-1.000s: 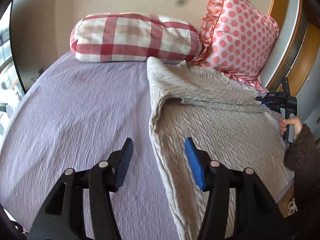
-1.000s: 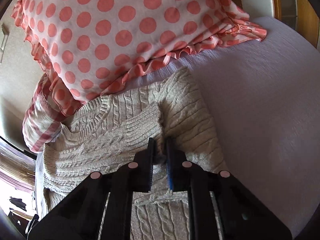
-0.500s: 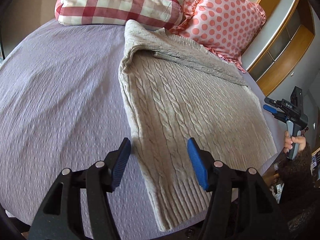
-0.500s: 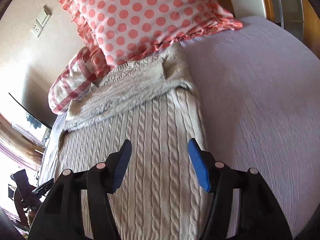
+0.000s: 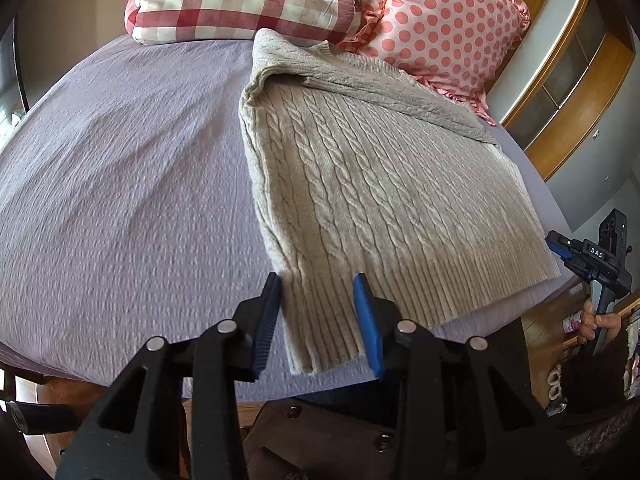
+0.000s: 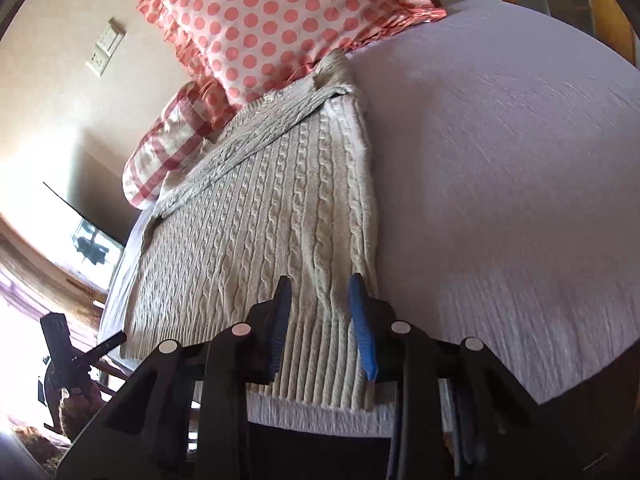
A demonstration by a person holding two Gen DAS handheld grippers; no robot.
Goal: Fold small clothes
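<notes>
A beige cable-knit sweater (image 5: 376,184) lies flat on the lilac bedspread (image 5: 120,184), both sleeves folded across its chest. My left gripper (image 5: 318,284) is open, its blue pads on either side of the ribbed hem's left corner. My right gripper (image 6: 320,284) is open, straddling the hem's right corner of the sweater (image 6: 260,216). In the left wrist view the right gripper (image 5: 560,246) shows at the hem's far right, just off the cloth.
A red-checked pillow (image 5: 240,0) and a pink polka-dot pillow (image 5: 440,24) lie at the head of the bed, touching the sweater's collar. The bed's front edge (image 5: 340,384) runs just under both grippers. Wooden cabinets (image 5: 580,92) stand at the right.
The right gripper let go of the folded sleeve and opened. Both grippers drew back from the chest down to the sweater's hem corners.
</notes>
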